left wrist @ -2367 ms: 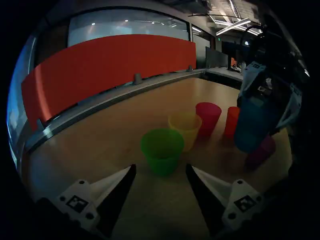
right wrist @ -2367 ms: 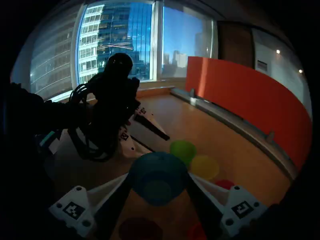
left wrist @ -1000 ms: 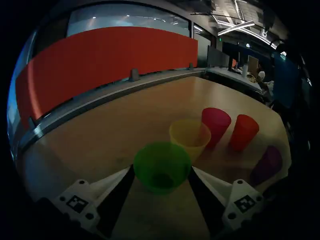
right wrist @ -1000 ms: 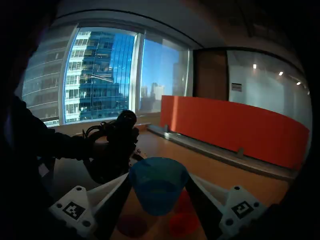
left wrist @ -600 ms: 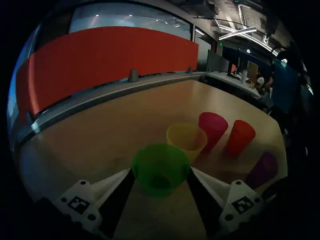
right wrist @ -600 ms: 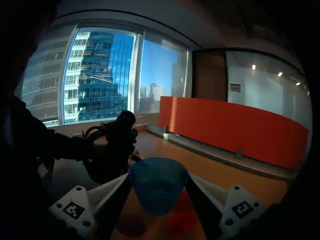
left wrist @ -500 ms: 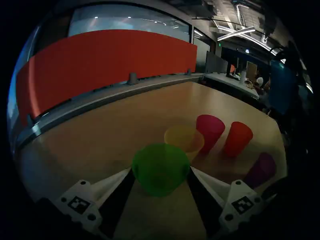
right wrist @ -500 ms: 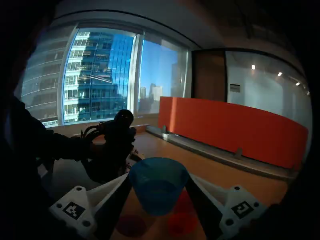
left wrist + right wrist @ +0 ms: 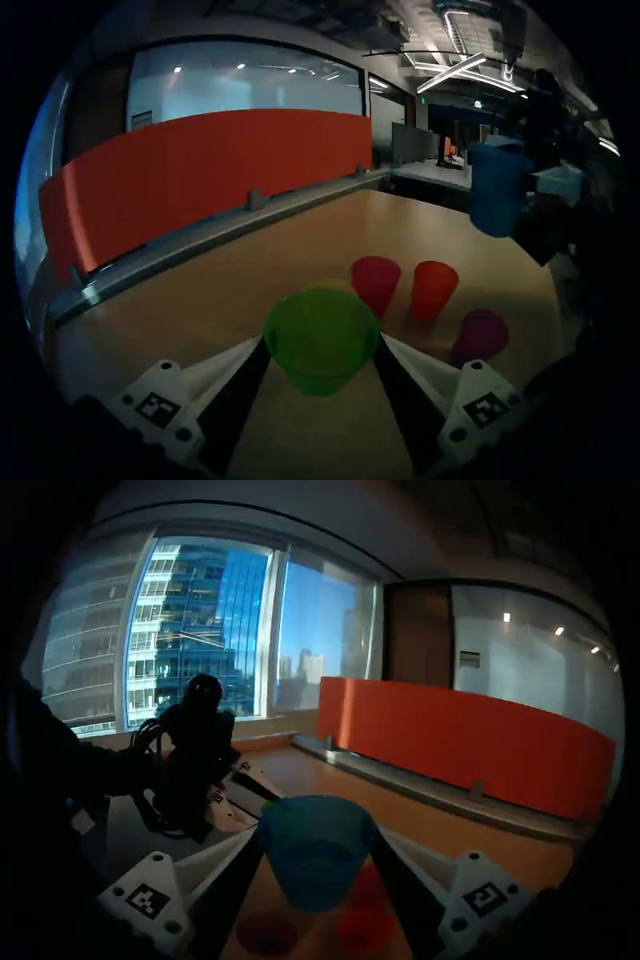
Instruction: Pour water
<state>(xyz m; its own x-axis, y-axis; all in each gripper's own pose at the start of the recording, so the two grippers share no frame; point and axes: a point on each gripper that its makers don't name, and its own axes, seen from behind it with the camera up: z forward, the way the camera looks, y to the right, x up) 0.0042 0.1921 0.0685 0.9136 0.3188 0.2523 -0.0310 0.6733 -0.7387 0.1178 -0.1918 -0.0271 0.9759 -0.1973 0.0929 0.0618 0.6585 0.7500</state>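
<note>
Blue cup [image 9: 314, 856] — right tool [image 9: 316, 834] clamped | green cup [image 9: 322, 330] — left tool [image 9: 320, 346] clamped | wooden table [image 9: 232, 276], windows [image 9: 200, 624]

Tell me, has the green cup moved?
Yes. The green cup, once standing beside the yellow cup, is now lifted off the table in the left gripper.

Landmark: green cup [image 9: 322, 340].
Behind the green cup: yellow cup [image 9: 329, 283], pink cup [image 9: 376, 284] and orange cup [image 9: 433, 288] are standing close together, blocking the way.
Right of it: purple cup [image 9: 478, 336] is standing apart.
Upper right: blue cup [image 9: 496, 190] is hanging in the air.
Left of it: bare table [image 9: 184, 296] is lying open up to the orange partition [image 9: 208, 180].
</note>
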